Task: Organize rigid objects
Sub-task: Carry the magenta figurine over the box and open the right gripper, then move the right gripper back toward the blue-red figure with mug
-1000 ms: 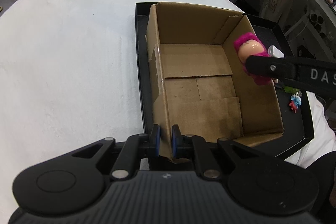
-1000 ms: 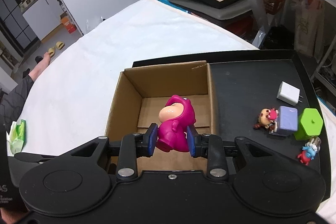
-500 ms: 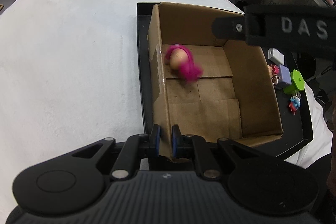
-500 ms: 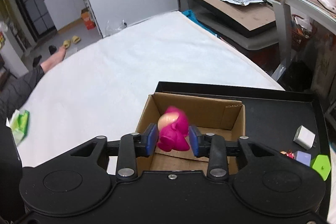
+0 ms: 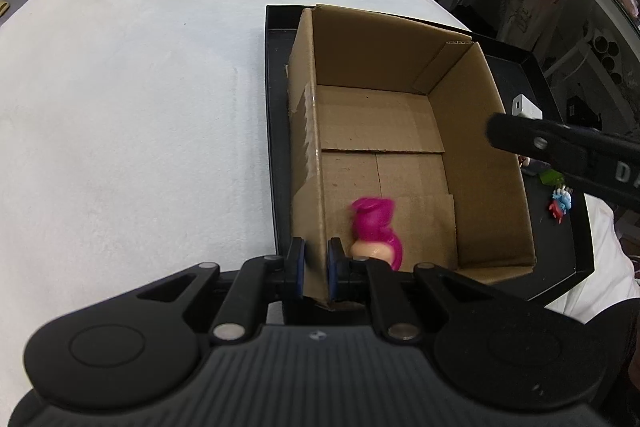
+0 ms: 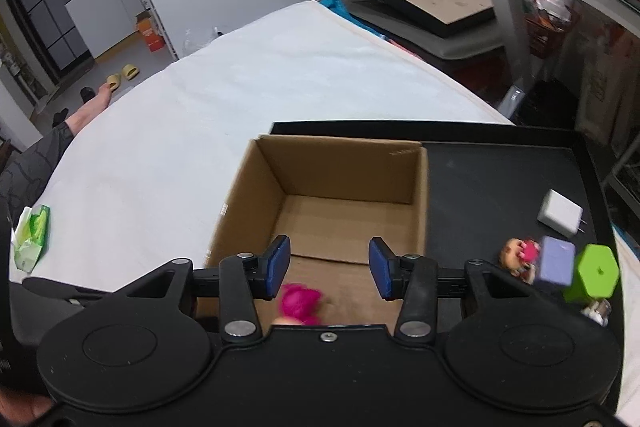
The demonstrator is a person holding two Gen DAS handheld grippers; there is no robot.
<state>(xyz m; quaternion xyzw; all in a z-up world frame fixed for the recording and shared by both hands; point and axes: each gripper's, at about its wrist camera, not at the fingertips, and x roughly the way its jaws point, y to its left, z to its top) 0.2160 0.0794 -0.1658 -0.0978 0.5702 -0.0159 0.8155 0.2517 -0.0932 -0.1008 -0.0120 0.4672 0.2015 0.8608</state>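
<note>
Opening over the box (image 6: 340, 187), the right claw (image 6: 329, 269) holds nothing; remaining toys (image 6: 556, 267) sit at its right on the tray's (image 6: 500, 179) near edge. Left claw (image 5: 316, 267) pinches the box wall.

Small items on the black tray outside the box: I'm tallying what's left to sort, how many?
5: white charger farthest back, doll figure, purple block, green hexagonal piece, and a small figure nearest, partly hidden. More may be hidden.

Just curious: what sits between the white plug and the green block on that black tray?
In the right wrist view, a purple block lies between the white plug and green block on the black tray.
</note>
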